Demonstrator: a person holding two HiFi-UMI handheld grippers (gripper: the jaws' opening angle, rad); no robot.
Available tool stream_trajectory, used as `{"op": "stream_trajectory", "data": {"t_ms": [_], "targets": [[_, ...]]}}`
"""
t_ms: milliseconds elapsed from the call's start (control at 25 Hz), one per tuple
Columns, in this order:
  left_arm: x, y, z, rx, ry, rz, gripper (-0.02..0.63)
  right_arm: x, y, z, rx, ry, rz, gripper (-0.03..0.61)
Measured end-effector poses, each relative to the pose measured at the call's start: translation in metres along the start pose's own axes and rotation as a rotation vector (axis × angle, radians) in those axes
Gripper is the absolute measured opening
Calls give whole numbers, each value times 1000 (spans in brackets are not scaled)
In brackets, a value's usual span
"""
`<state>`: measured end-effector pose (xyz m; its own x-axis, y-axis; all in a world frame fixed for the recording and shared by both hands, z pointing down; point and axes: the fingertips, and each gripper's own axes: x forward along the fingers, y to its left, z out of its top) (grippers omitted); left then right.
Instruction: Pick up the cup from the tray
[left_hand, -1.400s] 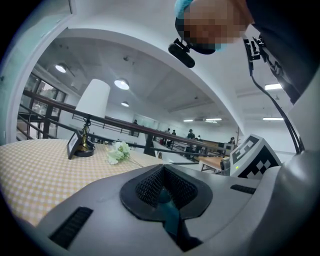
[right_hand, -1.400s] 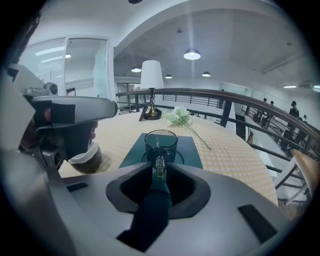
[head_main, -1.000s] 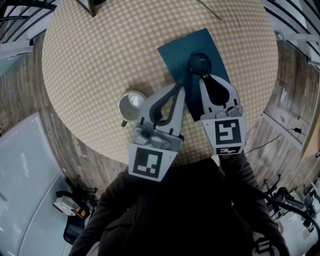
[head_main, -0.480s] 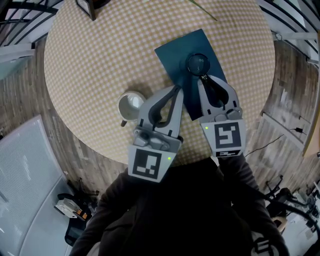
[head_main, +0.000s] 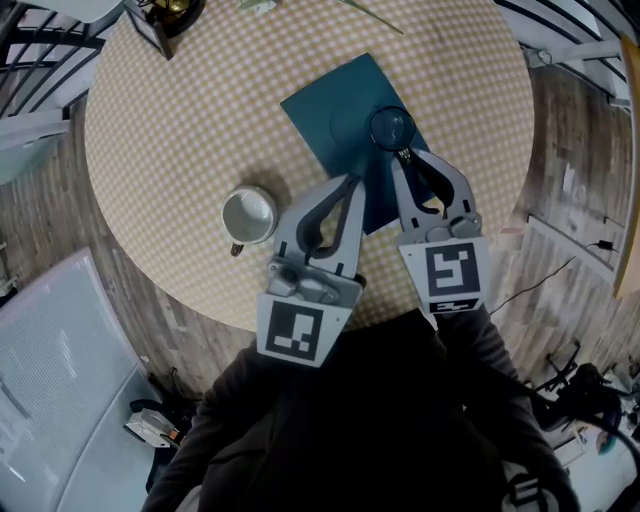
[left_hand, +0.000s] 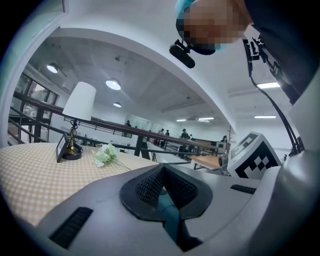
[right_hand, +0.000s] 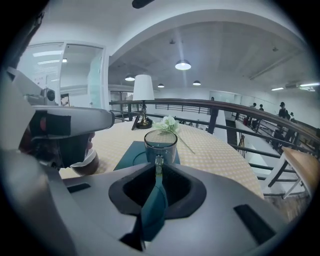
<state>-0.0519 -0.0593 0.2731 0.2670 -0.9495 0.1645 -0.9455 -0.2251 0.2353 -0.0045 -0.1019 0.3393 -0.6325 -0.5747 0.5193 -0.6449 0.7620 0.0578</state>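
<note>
- Right tool (right_hand: 159, 167): jaws drawn narrow, tips pinched on the handle of the cup (right_hand: 160, 142). Nothing else between them.
- Cup: clear glass, upright, mouth up, handle turned toward the right tool. In the head view the cup (head_main: 392, 127) sits over the right-hand part of the tray (head_main: 335, 115), close to its edge. Base is hidden behind the jaws, so I cannot tell whether it is touching the tray.
- Tray: dark teal, flat, lying skewed on the checked worktop (head_main: 180, 120); it also shows in the right gripper view (right_hand: 129, 152), under and to the left of the cup.
- Right tool in the head view (head_main: 403, 158): tips at the cup's near side.
- Left tool (left_hand: 162, 172): jaws together, empty. In the head view (head_main: 352, 180) its tips lie over the tray's near edge, just beside the right tool.
- White mug (head_main: 248, 213): on the worktop left of the left tool, off the tray.
- Far edge of the worktop: lamp (left_hand: 80, 102) with white shade, white flowers (left_hand: 106, 155) lying beside it.
</note>
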Motion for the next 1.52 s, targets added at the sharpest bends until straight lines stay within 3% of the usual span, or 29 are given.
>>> {"op": "stream_trajectory", "data": {"t_ms": [840,1160,1520], "targets": [[46,-100,-28,55,54,-153,6,-70,-88,-72,120,34,-154,38],[61,-123,-44,59,89,-172,6,-75,-105,-104,140,71,-148,38],[71,-120,-59,55,117,-150,6,-62,-108,-138,163,147,-116,38]]}}
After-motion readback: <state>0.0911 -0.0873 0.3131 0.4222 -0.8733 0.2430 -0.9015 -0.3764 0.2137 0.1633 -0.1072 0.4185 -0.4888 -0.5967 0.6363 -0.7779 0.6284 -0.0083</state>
